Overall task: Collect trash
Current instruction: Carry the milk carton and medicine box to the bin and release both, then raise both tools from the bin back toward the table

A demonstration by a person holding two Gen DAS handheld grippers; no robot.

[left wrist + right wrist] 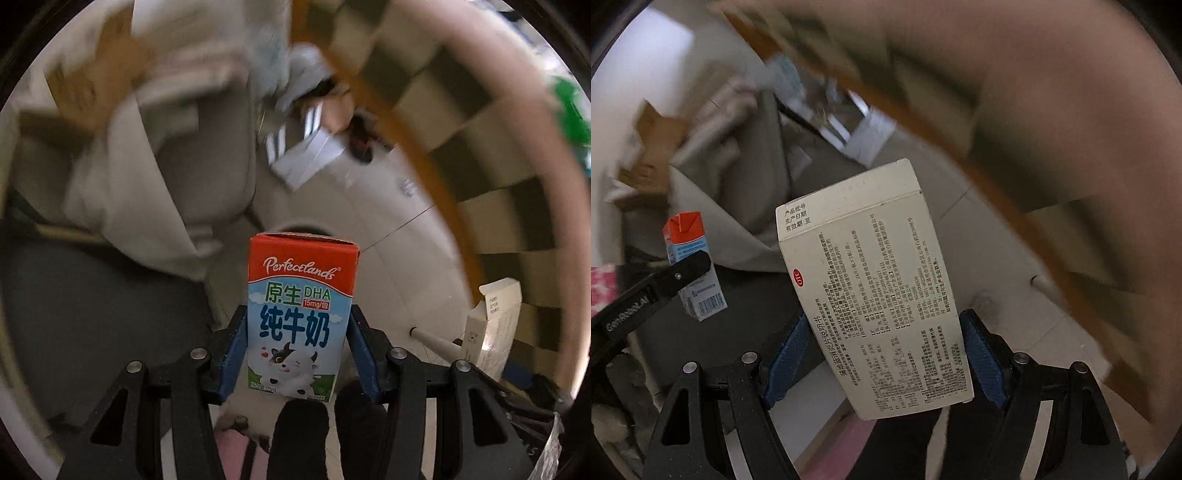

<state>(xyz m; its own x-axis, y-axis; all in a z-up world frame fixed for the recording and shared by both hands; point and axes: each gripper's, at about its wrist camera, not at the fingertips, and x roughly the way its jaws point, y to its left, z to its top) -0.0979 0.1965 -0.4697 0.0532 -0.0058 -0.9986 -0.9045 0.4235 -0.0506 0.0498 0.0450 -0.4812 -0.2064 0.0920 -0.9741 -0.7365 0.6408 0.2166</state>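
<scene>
**Both grippers carrying trash**

Milk carton (301, 317) is sitting upright, clamped in left gripper (295, 354), jaws part-closed on its sides. Medicine box (875, 291) is tilting toward 11 o'clock, pinched in right gripper (882, 354), jaws wide. Blurred tiled floor (369, 229) is lying beyond.

A: What is blocking the way below?
B: Grey cloth (155, 192) is hanging over the left side, with cardboard (653, 155) beyond it.
A: And right?
B: A wooden edge (923, 129) is crossing there. Between them, pale floor (369, 206) is lying open, with papers (314, 155) scattered farther on.
</scene>
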